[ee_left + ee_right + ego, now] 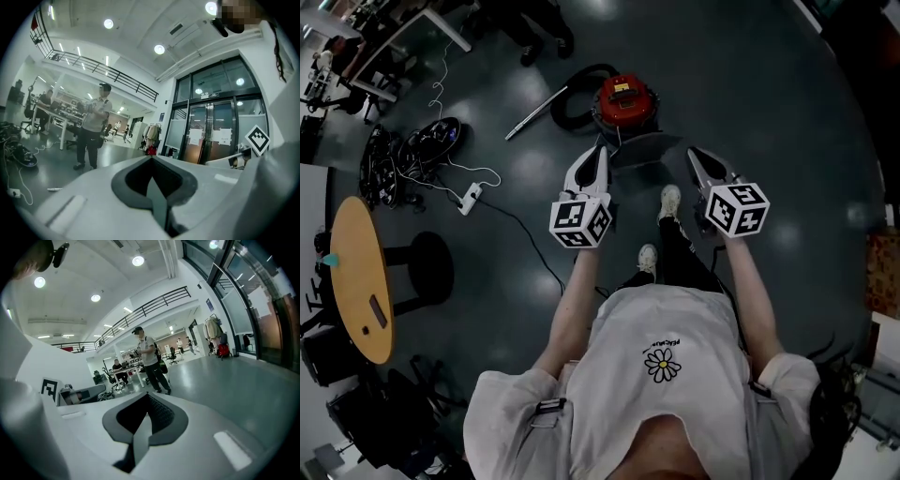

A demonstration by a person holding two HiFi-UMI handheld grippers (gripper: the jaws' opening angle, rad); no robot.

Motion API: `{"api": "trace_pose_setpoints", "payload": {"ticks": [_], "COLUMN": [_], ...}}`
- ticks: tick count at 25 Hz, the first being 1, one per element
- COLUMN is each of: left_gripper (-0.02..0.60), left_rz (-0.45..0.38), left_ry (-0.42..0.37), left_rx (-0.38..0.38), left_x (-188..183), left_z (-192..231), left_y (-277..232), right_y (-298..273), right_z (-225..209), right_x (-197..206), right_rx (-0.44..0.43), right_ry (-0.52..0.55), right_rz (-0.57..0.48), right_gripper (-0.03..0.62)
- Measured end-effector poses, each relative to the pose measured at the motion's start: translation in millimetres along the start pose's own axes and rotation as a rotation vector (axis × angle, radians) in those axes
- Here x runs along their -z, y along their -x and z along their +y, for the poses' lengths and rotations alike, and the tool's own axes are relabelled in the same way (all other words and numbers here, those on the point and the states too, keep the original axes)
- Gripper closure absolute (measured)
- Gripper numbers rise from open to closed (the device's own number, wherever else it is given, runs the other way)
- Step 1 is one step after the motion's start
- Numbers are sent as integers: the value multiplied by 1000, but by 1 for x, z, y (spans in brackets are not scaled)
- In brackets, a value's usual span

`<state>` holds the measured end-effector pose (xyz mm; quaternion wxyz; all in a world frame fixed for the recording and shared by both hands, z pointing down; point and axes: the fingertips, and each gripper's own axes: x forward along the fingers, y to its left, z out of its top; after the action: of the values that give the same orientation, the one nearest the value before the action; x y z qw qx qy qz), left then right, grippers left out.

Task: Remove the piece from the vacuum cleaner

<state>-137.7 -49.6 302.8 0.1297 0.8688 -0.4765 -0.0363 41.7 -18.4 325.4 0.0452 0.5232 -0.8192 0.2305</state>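
Observation:
A red vacuum cleaner point(623, 101) stands on the dark floor ahead of me, with a black hose point(572, 92) curling off its left side and a metal wand point(534, 112) lying beyond that. A flat grey piece point(642, 150) sits at its near side. My left gripper point(600, 150) and right gripper point(694, 152) are held in the air on either side of that piece, well above the floor. Both are shut with nothing between the jaws. The two gripper views look level across the hall, over the shut left gripper point(151, 157) and right gripper point(147, 393); neither shows the vacuum.
A white power strip point(471, 197) with its cable and a heap of cables point(412, 155) lie at the left. A round wooden table point(361, 281) and a black stool point(427, 267) stand nearer left. My shoes point(670, 202) are just behind the vacuum. A person point(93, 126) stands by desks.

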Motion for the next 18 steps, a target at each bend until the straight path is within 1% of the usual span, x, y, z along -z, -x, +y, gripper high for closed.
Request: {"api": "trace_pose_setpoints", "payload": {"ticks": [5, 9, 14, 18], "left_gripper": [581, 581, 581, 581], "left_rz": [35, 76, 142, 213], "left_ry": [-8, -29, -55, -74], "left_rx": [12, 12, -1, -6], "left_x": [5, 5, 12, 38], "left_z": [6, 18, 44, 63], "left_y": [-60, -115, -181, -226], "right_y": [-37, -82, -145, -193], "right_z": [-46, -87, -119, -144], "right_x": [-13, -25, -35, -28], "right_rx": [28, 37, -15, -66], "right_ry": [51, 114, 263, 348], "right_rz": [31, 80, 158, 220], "right_gripper": [571, 571, 571, 571]}}
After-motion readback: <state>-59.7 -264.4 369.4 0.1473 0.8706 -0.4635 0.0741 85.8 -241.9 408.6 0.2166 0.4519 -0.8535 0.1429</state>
